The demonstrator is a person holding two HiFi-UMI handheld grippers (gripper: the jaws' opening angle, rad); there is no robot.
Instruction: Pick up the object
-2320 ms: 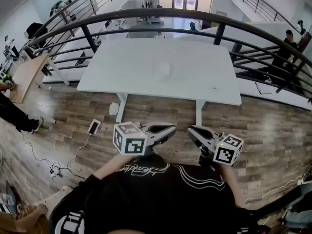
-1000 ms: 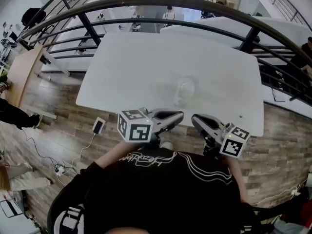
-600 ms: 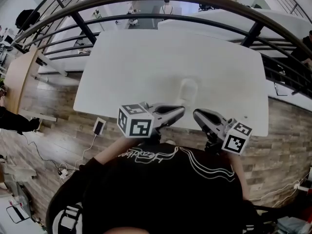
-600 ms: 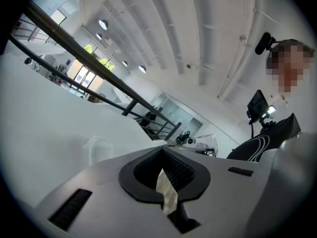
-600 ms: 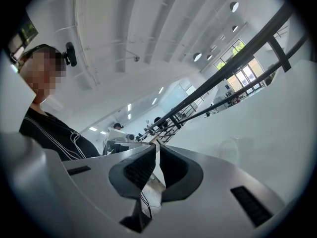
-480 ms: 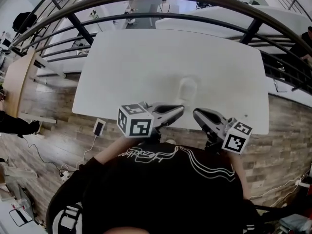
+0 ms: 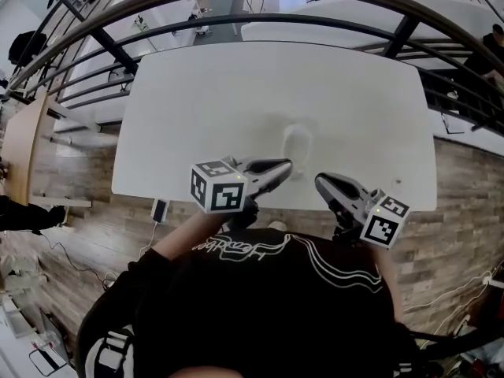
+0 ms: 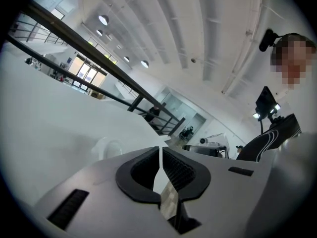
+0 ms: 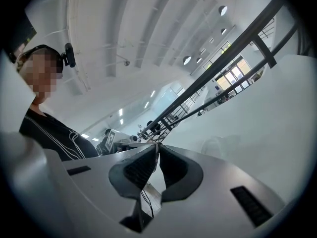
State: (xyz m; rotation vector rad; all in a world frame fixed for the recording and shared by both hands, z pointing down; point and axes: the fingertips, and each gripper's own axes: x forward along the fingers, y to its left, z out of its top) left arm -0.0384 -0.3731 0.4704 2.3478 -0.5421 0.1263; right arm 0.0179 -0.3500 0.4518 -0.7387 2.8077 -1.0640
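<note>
Looking at this one, the object (image 7: 298, 142) is a pale, almost see-through thing sitting on the white worktop (image 7: 197, 93) toward the near edge, and honestly I can't tell what it is, it barely stands out from the surface. The left hand-held gripper (image 7: 285, 166) is clenched with nothing between its jaws, its tip just beside the object's near-left side and not obviously touching. The right hand-held gripper (image 7: 319, 181) is clenched and empty too, over the near edge and a bit further off to the right. My worry: neither can grab anything with its jaws pressed together, so whichever goes in has to spread them first, and going in closed would probably just nudge the thing away or tip it. The low contrast also makes its rim easy to misjudge, so a pad could land on top of it rather than around it
</note>
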